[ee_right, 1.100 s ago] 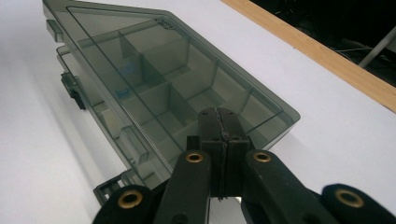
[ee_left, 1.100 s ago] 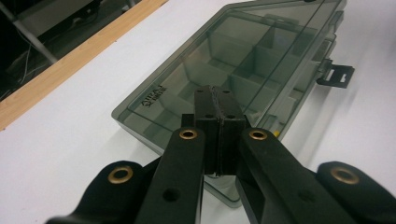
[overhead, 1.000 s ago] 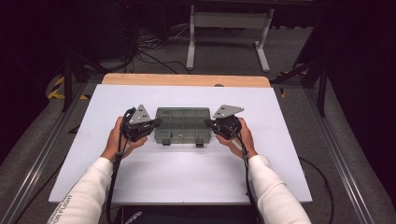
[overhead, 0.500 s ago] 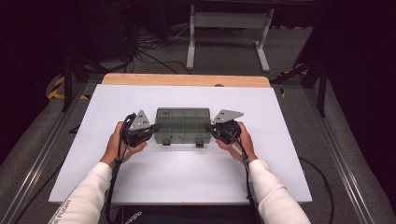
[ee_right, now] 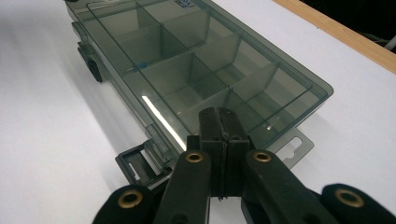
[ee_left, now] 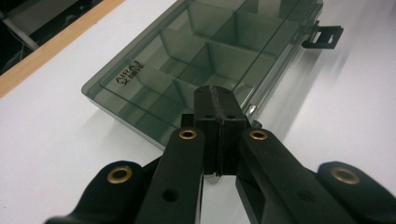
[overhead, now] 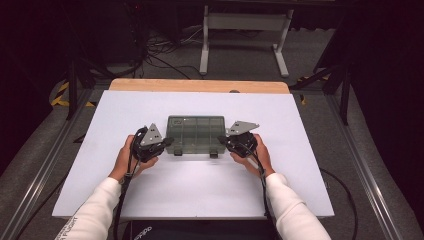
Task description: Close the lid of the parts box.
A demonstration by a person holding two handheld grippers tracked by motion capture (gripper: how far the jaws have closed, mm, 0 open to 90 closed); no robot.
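Observation:
A smoky transparent compartment box (overhead: pixel 195 134) lies closed on the white table top (overhead: pixel 200 200), its dividers visible through the lid (ee_left: pixel 201 51) (ee_right: pixel 187 60). My left gripper (overhead: pixel 168 142) is at the box's left end, jaws shut with nothing between them, its tip (ee_left: pixel 217 93) resting over the near corner. At the right end my right gripper (overhead: pixel 223 140) is also shut and empty, its tip (ee_right: pixel 218 114) just above the lid's corner. Black latches (ee_left: pixel 322 36) (ee_right: pixel 140 165) hang flipped out along the box's front edge.
The white board lies on a wooden table whose bare strip (overhead: pixel 200 86) shows at the far side. Beyond it are a metal stand (overhead: pixel 242 30) and cables on the floor. Metal rails (overhead: pixel 45 165) run along both sides.
Both grippers have slid a little toward the near side along the box's ends. The box has stayed in place.

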